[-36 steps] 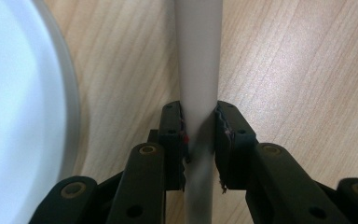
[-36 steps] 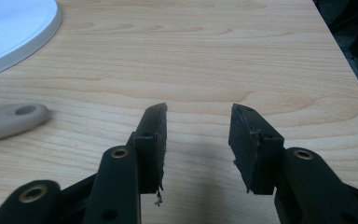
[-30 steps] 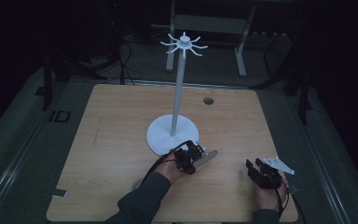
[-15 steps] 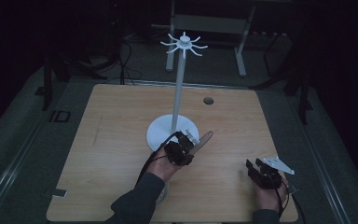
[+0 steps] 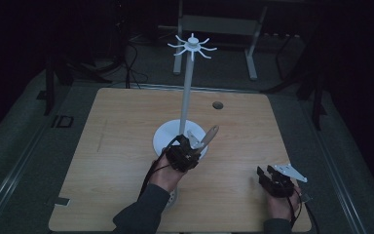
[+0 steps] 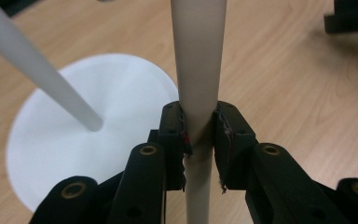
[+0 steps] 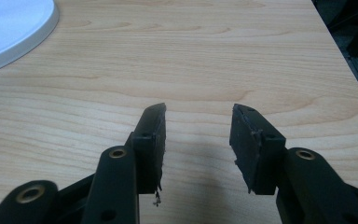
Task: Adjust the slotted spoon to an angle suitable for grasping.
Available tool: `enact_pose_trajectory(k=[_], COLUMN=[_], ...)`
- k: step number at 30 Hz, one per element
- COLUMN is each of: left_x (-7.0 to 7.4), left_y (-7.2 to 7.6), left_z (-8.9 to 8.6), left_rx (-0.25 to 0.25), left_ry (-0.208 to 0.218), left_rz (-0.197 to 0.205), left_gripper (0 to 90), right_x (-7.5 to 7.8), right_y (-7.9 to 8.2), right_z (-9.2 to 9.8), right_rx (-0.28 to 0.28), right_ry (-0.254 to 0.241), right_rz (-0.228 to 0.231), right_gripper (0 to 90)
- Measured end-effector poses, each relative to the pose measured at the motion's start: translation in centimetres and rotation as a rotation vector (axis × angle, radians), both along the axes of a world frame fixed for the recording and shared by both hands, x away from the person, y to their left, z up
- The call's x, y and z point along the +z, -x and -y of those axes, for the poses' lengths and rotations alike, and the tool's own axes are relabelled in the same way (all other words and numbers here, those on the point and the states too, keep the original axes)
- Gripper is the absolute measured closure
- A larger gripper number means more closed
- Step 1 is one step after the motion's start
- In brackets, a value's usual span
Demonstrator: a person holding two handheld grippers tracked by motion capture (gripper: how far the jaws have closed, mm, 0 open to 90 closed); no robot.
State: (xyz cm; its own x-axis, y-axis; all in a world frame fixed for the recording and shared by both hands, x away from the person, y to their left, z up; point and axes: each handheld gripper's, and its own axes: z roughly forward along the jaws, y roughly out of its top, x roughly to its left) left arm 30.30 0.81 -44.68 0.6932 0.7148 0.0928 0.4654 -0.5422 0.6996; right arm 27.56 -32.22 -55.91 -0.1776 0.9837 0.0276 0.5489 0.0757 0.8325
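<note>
Here the white hook stand (image 5: 185, 136) rises from the wooden table (image 5: 112, 161), the left gripper (image 5: 189, 148) clamped on a pale wooden handle (image 6: 196, 70) just above its round base, the right gripper (image 7: 198, 135) gaping empty well apart.

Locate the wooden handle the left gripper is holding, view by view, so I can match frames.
High view: wooden handle sticks up and to the right out of the left gripper, over the white stand base.
Left gripper view: centre, running bottom to top, clamped between the jaws.
Right gripper view: not in it.
Shared landmark: white stand base, in all three.
</note>
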Motion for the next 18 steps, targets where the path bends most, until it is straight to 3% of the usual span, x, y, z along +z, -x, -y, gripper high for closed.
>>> enact_pose_trajectory(k=[10, 12, 13, 18], left_x=[1.6, 1.6, 1.9, 2.3], left_y=[0.8, 0.8, 1.0, 1.3], left_z=[-1.2, -1.2, -1.3, -1.5], left_rx=[0.092, 0.092, 0.107, 0.135], left_ry=[0.079, 0.079, 0.088, 0.102], left_rz=[0.096, 0.096, 0.121, 0.161], left_gripper=[74.5, 74.5, 74.5, 74.5], right_x=[0.0, 0.0, 0.0, 0.0], right_y=[0.0, 0.0, 0.0, 0.0], right_z=[-0.1, -0.1, -0.1, 0.0], right_rx=[0.0, -0.001, -0.001, -0.001], right_ry=[0.001, 0.001, 0.001, 0.002], right_rz=[-0.002, -0.002, -0.002, -0.002], right_gripper=[55.2, 55.2, 55.2, 55.1])
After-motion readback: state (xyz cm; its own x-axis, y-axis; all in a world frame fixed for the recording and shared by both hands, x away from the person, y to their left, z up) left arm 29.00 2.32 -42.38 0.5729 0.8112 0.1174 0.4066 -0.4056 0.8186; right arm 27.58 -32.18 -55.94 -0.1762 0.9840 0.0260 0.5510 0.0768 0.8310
